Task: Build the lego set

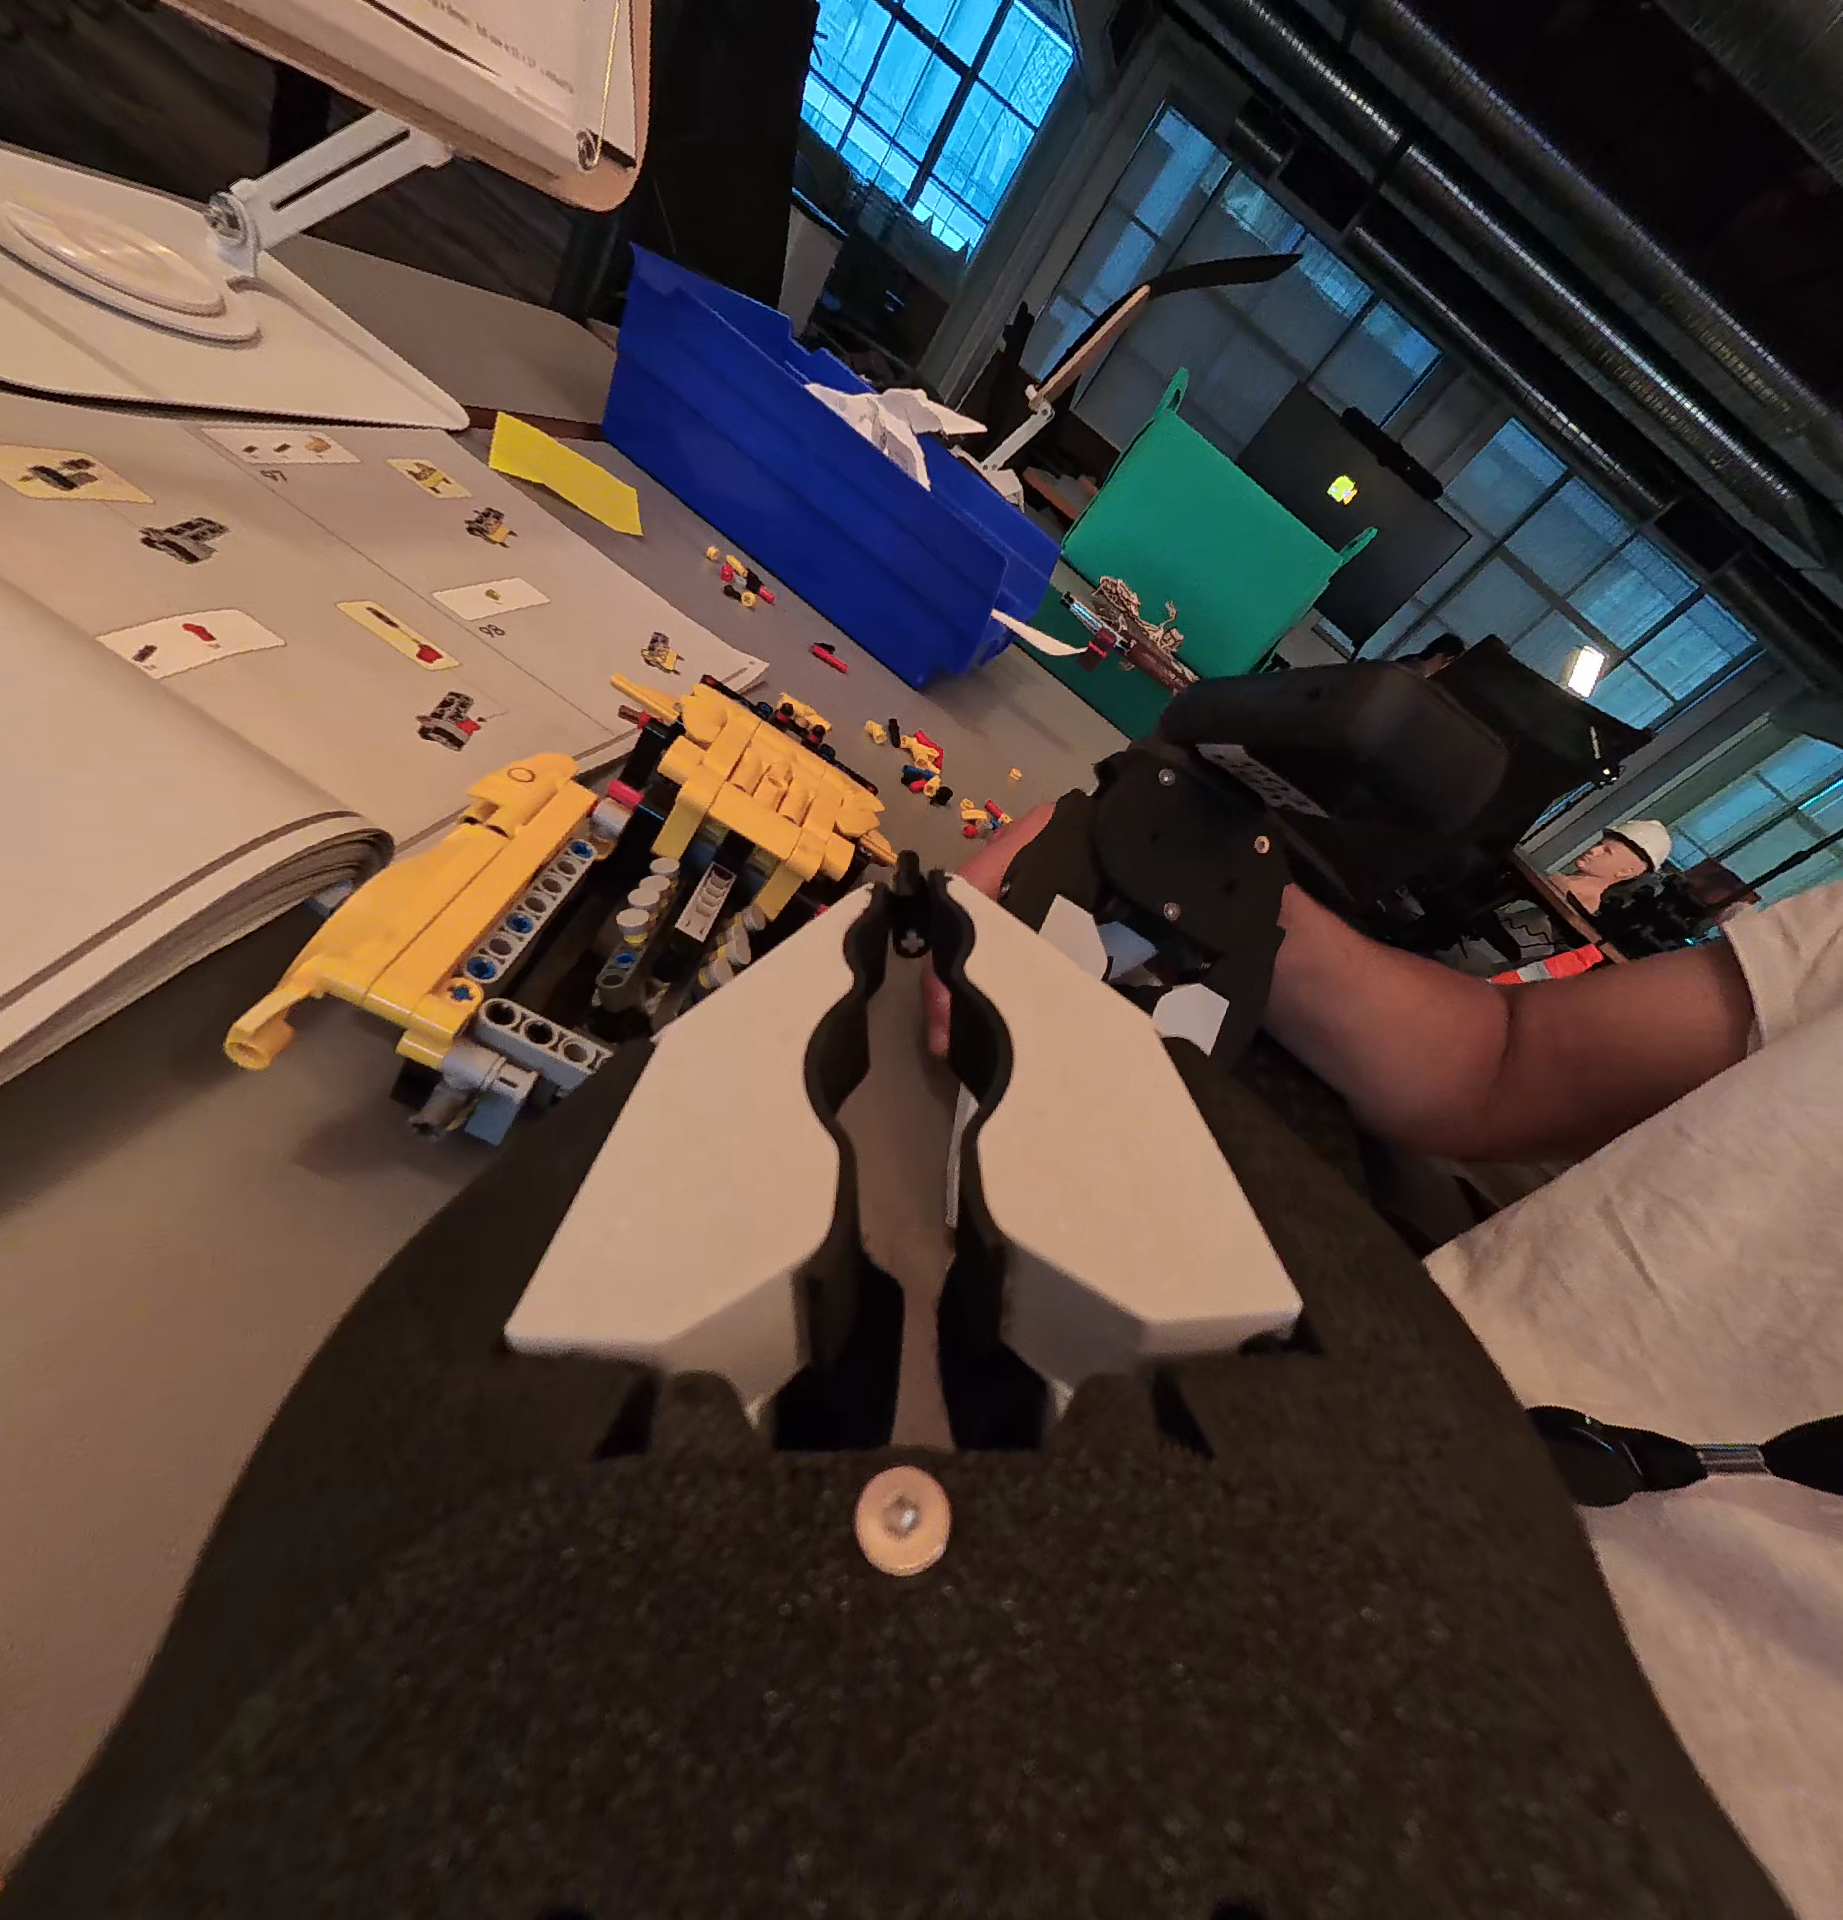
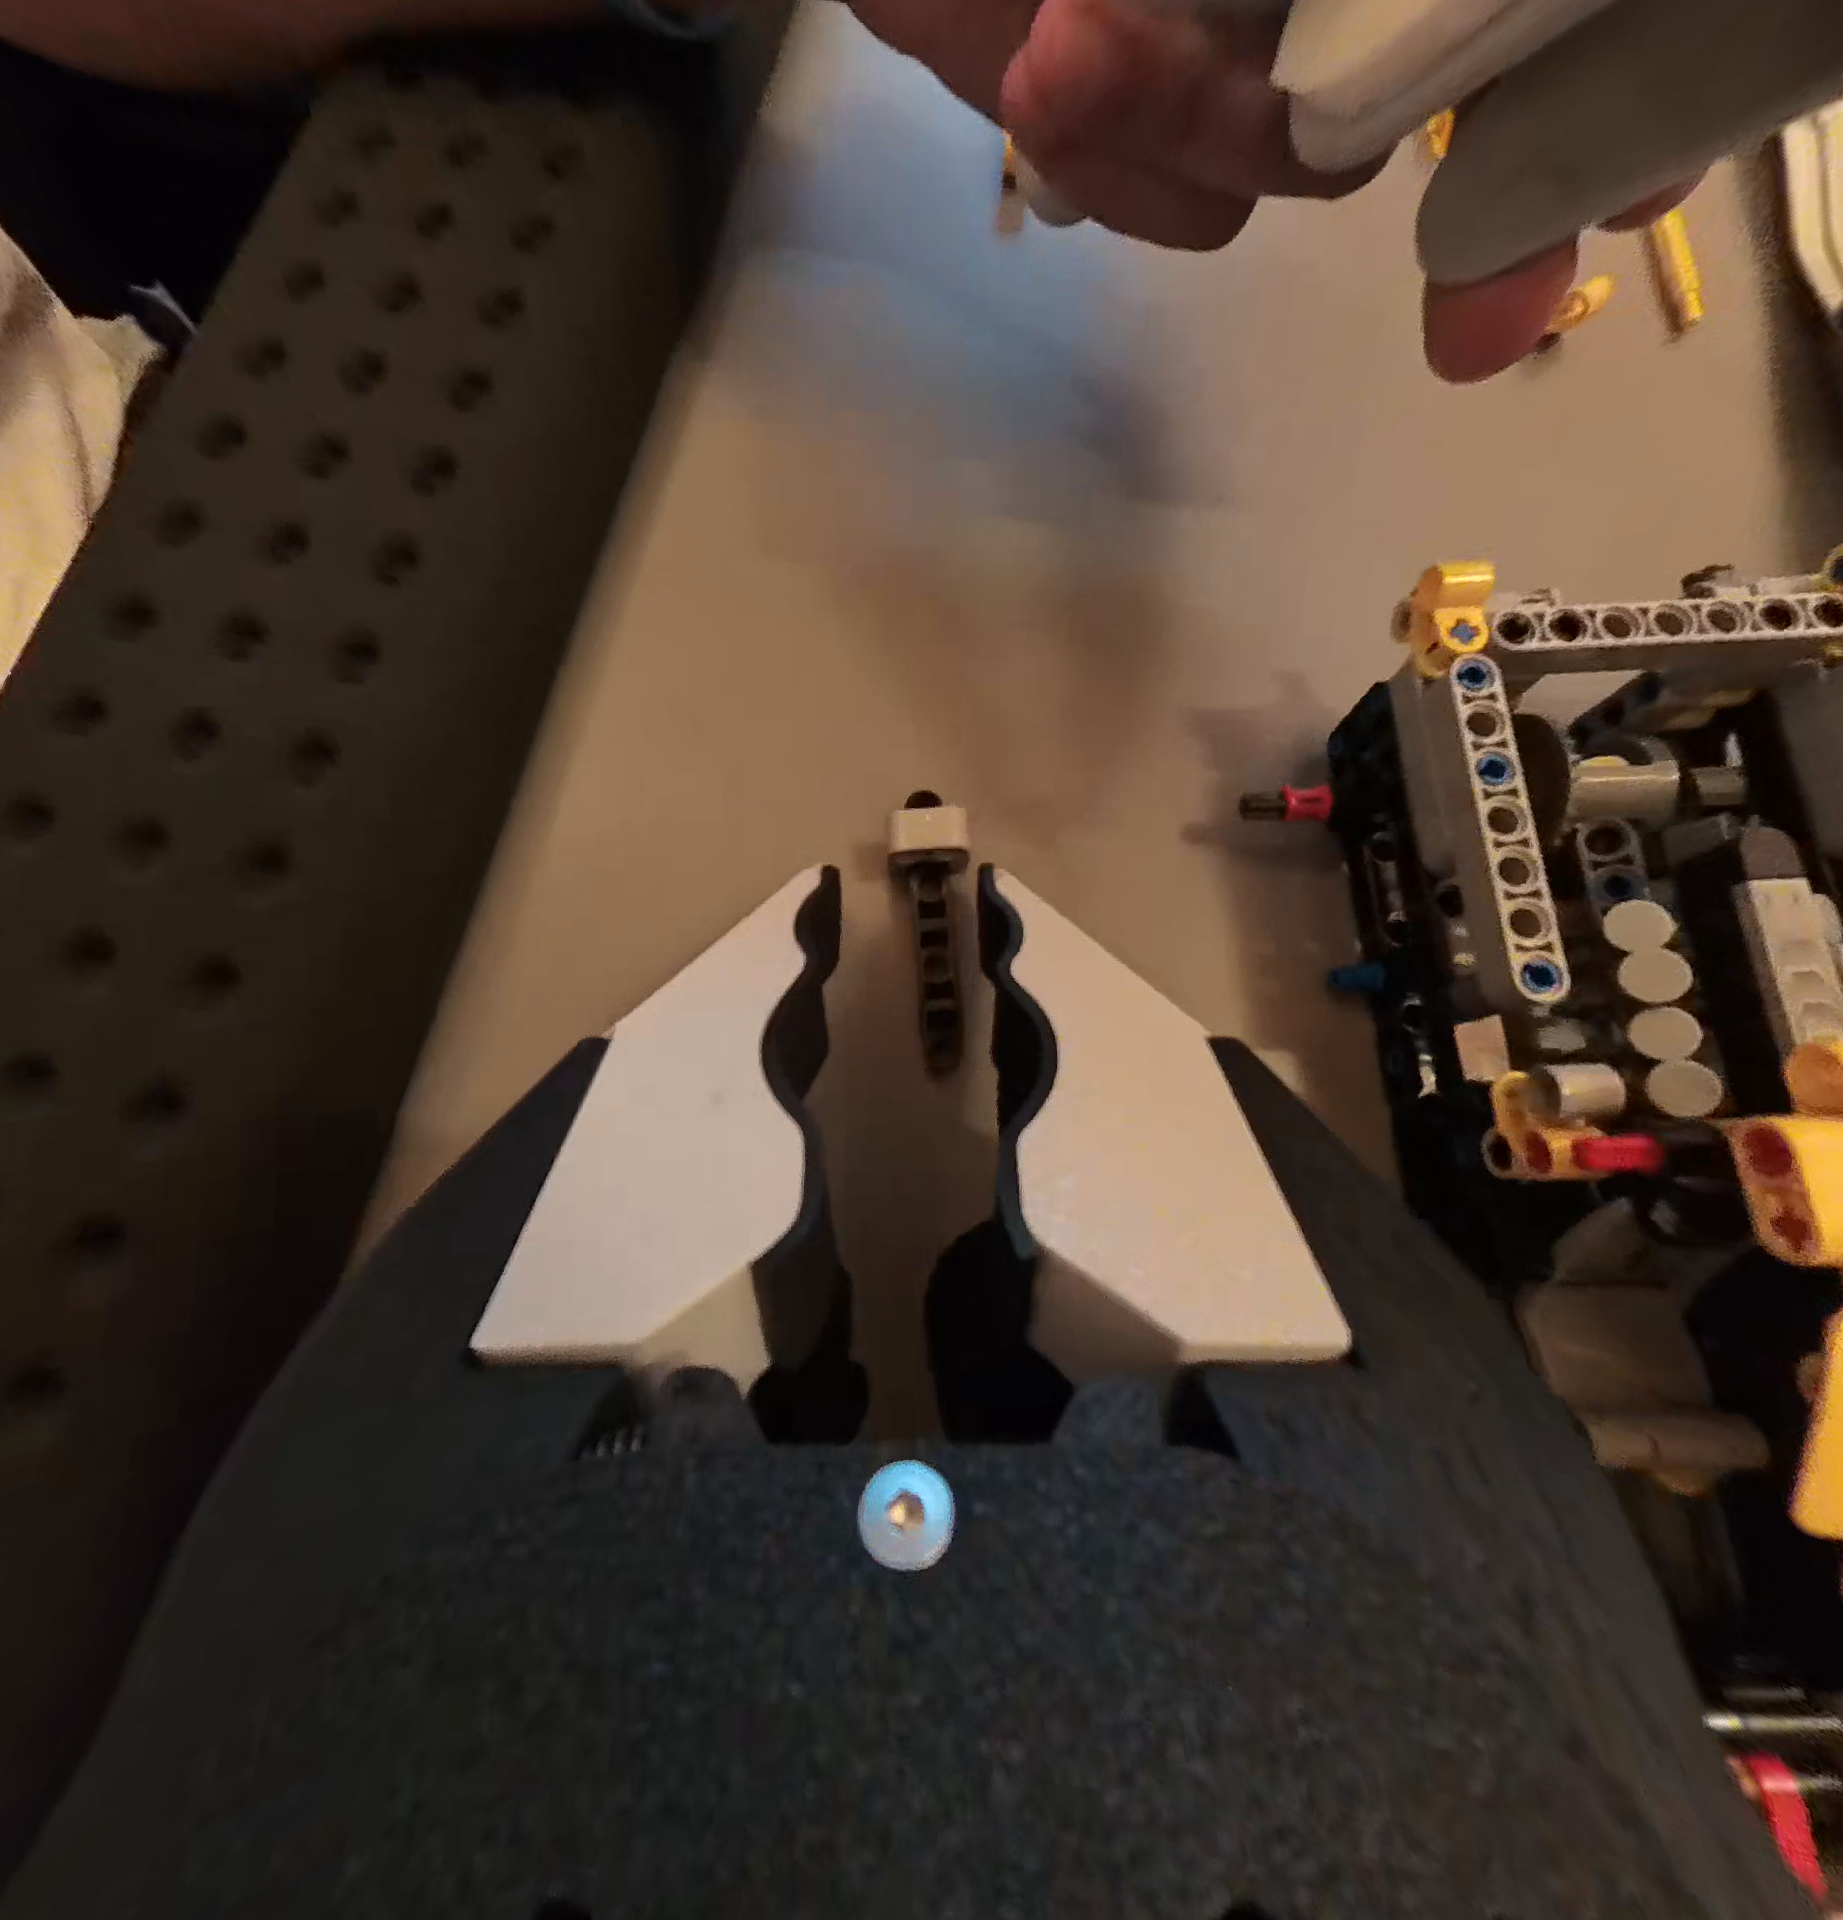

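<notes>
The half-built yellow, black and grey lego model lies on the grey table left of my left gripper. The left gripper is shut on a small black pin at its tips, held above the table near the model's right side. In the right wrist view the model lies to the right. My right gripper is open, its fingers either side of a small black beam with a light grey piece lying on the table. The right gripper body shows past the left one.
An open instruction booklet lies at the left. A blue bin and a green container stand behind. Loose small pieces are scattered past the model. A perforated dark panel runs along the left. A hand hovers at the top. My right fingertips sit around 12 cm from my left ones.
</notes>
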Tool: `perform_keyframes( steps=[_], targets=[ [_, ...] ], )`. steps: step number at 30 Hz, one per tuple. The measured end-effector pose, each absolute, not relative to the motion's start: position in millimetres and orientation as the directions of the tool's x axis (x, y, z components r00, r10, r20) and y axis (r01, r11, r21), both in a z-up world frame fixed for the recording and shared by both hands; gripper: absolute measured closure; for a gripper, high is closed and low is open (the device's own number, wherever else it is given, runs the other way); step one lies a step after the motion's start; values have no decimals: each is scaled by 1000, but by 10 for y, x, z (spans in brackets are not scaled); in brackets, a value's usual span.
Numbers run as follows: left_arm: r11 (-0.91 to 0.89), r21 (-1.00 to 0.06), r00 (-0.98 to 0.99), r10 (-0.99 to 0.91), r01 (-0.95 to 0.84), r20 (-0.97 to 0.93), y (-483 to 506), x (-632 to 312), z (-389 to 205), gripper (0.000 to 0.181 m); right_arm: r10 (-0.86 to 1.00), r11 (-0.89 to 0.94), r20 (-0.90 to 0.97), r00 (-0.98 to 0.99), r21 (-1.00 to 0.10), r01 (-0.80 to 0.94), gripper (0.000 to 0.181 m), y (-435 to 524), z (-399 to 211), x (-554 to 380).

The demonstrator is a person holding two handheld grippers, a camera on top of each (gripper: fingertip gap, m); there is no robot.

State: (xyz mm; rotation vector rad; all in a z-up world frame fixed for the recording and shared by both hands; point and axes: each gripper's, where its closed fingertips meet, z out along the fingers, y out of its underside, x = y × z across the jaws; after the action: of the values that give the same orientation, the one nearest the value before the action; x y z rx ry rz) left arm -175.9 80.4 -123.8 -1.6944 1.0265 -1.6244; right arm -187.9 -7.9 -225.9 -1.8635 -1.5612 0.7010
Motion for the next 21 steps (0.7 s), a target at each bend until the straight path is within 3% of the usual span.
perform_keyframes(
  steps=[6, 14, 21],
  targets=[
    [-542, -828, -28, -834, -146, 551, 802, -1759, -1255, 174, 984, -122, 2, 181, -731, 671, 154, -32, -2286, -1916],
    [-541, -827, -29, -834, -156, 551, 785, -1752, -1269, 174, 980, -41, 108, 168, -712, 701, 166, 40, -2261, -1909],
    [-556, -815, -76, -816, -163, 573, 698, -1729, -1245, 174, 771, 190, 516, 373, -746, 638, 167, 510, -1480, -1529]
  ],
)
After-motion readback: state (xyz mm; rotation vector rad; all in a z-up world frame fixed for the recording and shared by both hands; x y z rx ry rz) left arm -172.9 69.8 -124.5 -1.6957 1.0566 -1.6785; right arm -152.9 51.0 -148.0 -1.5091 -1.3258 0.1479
